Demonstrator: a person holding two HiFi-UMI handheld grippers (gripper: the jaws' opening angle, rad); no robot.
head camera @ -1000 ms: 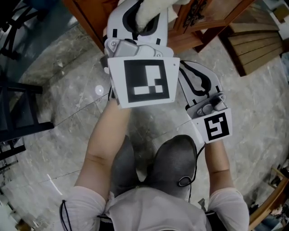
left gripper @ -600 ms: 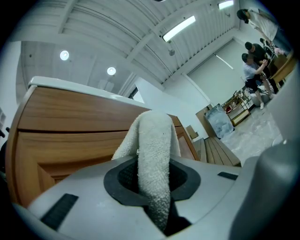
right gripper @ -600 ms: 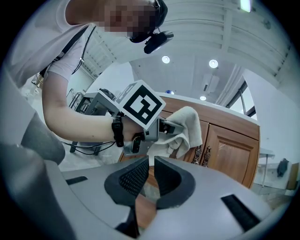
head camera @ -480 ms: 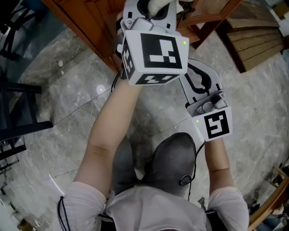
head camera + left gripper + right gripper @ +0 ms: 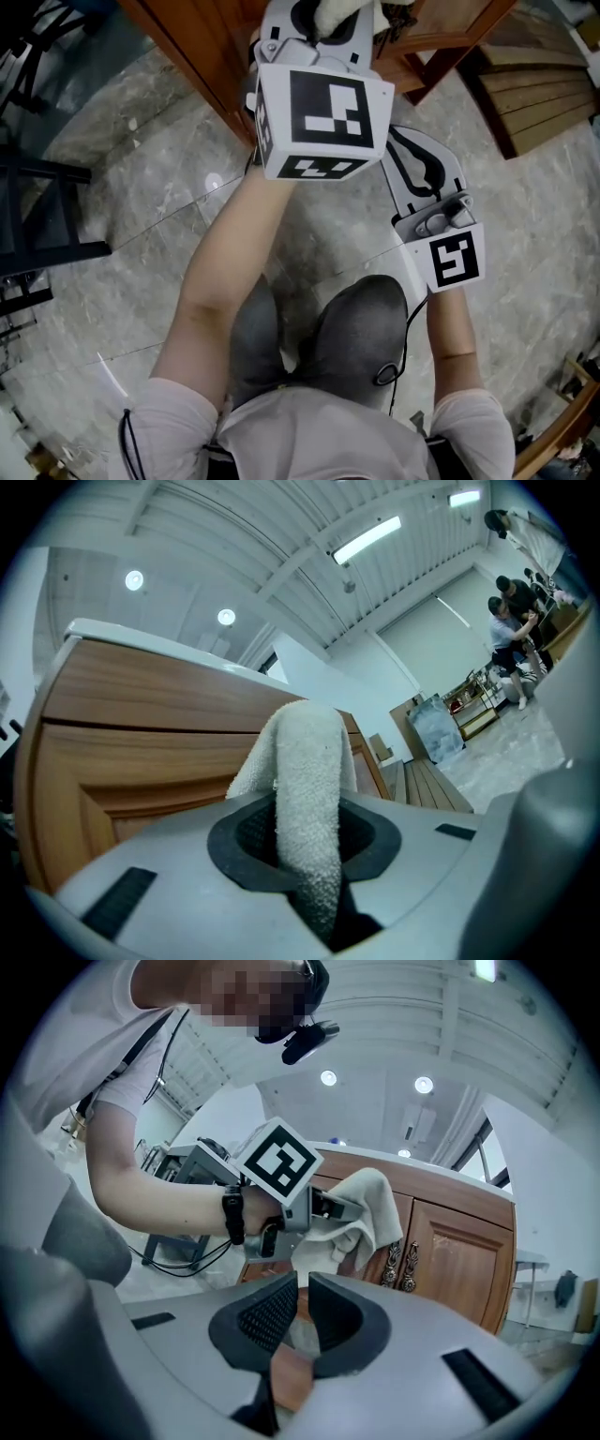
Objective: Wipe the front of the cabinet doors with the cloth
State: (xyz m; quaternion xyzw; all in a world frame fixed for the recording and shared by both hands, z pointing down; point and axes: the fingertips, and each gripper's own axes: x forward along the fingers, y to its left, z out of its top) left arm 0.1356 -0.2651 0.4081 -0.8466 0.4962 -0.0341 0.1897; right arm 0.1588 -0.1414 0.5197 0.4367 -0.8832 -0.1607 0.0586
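Observation:
A white cloth (image 5: 305, 789) is pinched in my left gripper (image 5: 305, 832), which is shut on it; a fold stands up above the jaws. In the head view the left gripper (image 5: 323, 14) is raised at the top, its marker cube toward me, and the cloth (image 5: 337, 9) reaches the brown wooden cabinet (image 5: 202, 56). The right gripper view shows the cloth (image 5: 366, 1206) lying against the cabinet door (image 5: 450, 1251), beside the ornate handles (image 5: 398, 1265). My right gripper (image 5: 302, 1309) hangs lower and nearer, jaws close together with nothing between them, right gripper (image 5: 412, 159) beside the left forearm.
Grey marble floor (image 5: 141, 187) lies below. A dark metal frame (image 5: 37, 225) stands at the left. Slatted wooden boards (image 5: 534, 94) lie at the top right. Wooden furniture (image 5: 562, 431) shows at the bottom right corner. People (image 5: 511, 630) stand far off in the room.
My left gripper has risen and moved forward to the cabinet with the cloth in it, its cube tilting toward me. The right gripper has stayed almost still.

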